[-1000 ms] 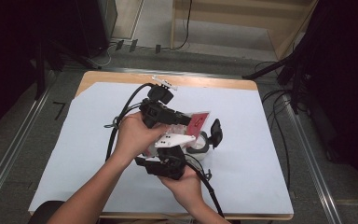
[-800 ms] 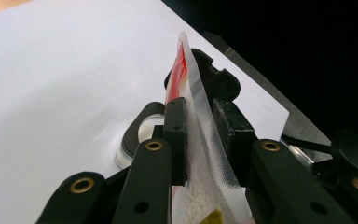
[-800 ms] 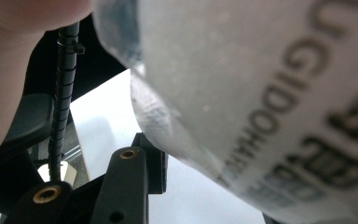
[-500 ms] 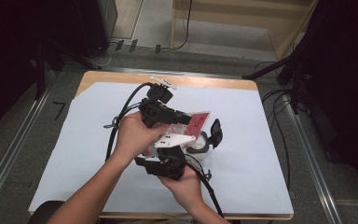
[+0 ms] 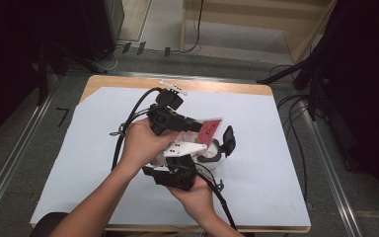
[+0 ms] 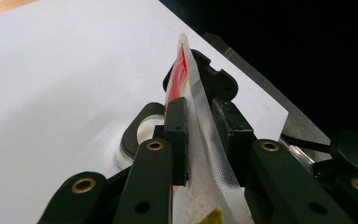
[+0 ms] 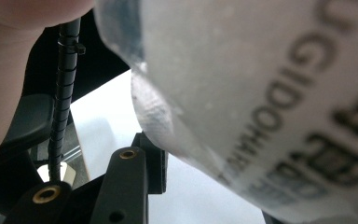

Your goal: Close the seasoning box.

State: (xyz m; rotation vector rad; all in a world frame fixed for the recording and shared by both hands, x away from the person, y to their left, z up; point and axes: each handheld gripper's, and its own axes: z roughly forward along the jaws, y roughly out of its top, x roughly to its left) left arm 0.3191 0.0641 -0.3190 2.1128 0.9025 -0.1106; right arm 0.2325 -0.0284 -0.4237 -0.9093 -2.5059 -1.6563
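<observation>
A wooden table (image 5: pixel 128 81) covered by a white sheet (image 5: pixel 276 163) carries the work, and a person's two forearms come in from its near edge, hands meeting at the middle. The left gripper (image 5: pixel 190 123), cable looping off behind it, points across the sheet toward the right; the right gripper (image 5: pixel 177 170) sits just below it in the high view, a grey three-cornered plate on top. Between them is a red and white sachet (image 5: pixel 208 129), lifted above the sheet. In the left gripper view the fingers (image 6: pixel 176 135) are clamped on the sachet (image 6: pixel 193 116), which stands on edge between the pads, its crimped clear seam running up past them. In the right gripper view the pouch (image 7: pixel 261 93) looms close and blurred, printed lettering across it, and it appears to lie against that gripper's fingers (image 7: pixel 151 161); whether they press on it cannot be told. Beside the sachet on the sheet rests a small round white container (image 5: pixel 211 154), with a black lid (image 5: pixel 228 140) standing just at its right.
</observation>
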